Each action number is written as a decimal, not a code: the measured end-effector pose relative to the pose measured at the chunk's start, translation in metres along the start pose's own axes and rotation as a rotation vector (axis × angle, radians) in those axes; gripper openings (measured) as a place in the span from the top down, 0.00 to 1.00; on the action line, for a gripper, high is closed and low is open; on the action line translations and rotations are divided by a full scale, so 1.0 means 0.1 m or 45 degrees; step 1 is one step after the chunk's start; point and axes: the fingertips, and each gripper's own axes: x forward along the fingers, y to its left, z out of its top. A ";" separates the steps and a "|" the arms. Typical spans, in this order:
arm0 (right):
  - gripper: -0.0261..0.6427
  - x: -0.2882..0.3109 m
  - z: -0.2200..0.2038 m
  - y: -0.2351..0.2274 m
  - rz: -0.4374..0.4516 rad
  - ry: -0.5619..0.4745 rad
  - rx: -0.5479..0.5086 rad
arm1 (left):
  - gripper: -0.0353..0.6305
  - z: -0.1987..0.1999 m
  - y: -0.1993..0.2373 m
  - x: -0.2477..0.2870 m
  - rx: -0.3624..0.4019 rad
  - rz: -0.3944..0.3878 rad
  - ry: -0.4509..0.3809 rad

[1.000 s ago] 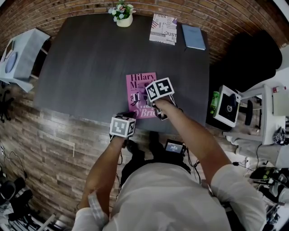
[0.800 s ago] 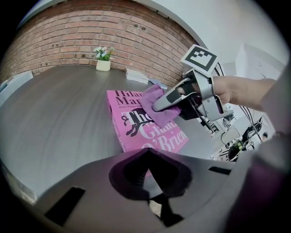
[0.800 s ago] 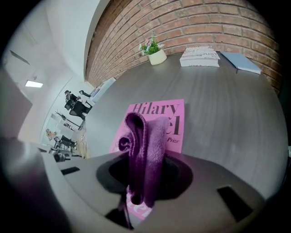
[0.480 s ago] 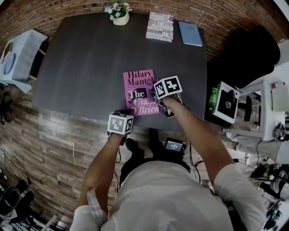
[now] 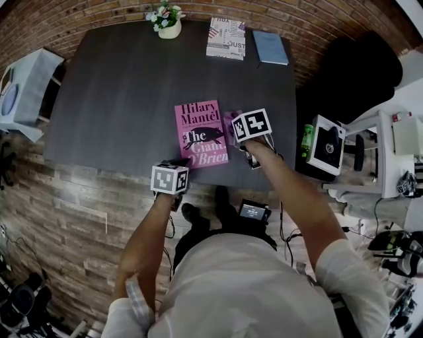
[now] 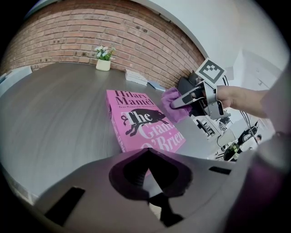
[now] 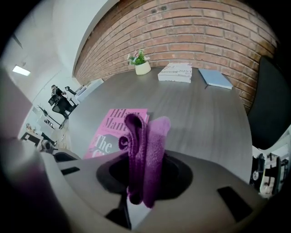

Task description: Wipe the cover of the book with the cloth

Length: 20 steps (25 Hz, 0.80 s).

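Note:
A pink book (image 5: 200, 132) lies flat near the front of the dark table (image 5: 119, 99), its cover with large lettering facing up. My right gripper (image 5: 235, 127) is shut on a folded purple cloth (image 5: 230, 121), held just beside the book's right edge. In the right gripper view the cloth (image 7: 145, 145) stands bunched between the jaws, with the book (image 7: 111, 129) to their left. The left gripper view shows the book (image 6: 143, 120), the cloth (image 6: 175, 103) and the right gripper (image 6: 183, 101) beyond it. My left gripper (image 5: 174, 165) is shut and empty, by the book's near left corner.
At the table's far edge stand a small flower pot (image 5: 165, 20), a patterned book (image 5: 226, 38) and a blue book (image 5: 271, 47). The table's front edge runs just under both grippers. A black chair (image 5: 357, 72) is to the right, a small side table (image 5: 23, 86) to the left.
My right gripper has carried the cloth rightward across the cover to the book's right edge, so the whole title shows. The left gripper has stayed in place.

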 end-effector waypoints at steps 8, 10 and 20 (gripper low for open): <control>0.80 -0.15 0.04 0.19 0.052 -0.042 0.007 | 0.94 -0.11 -0.09 -0.13 0.029 -0.035 -0.035; 0.80 -0.12 0.01 0.34 0.085 -0.033 -0.004 | 0.94 -0.15 -0.12 -0.17 0.027 -0.050 -0.033; 0.80 0.11 -0.15 1.22 0.278 0.030 -0.074 | 0.94 -0.41 -0.10 -0.35 -0.025 -0.090 -0.045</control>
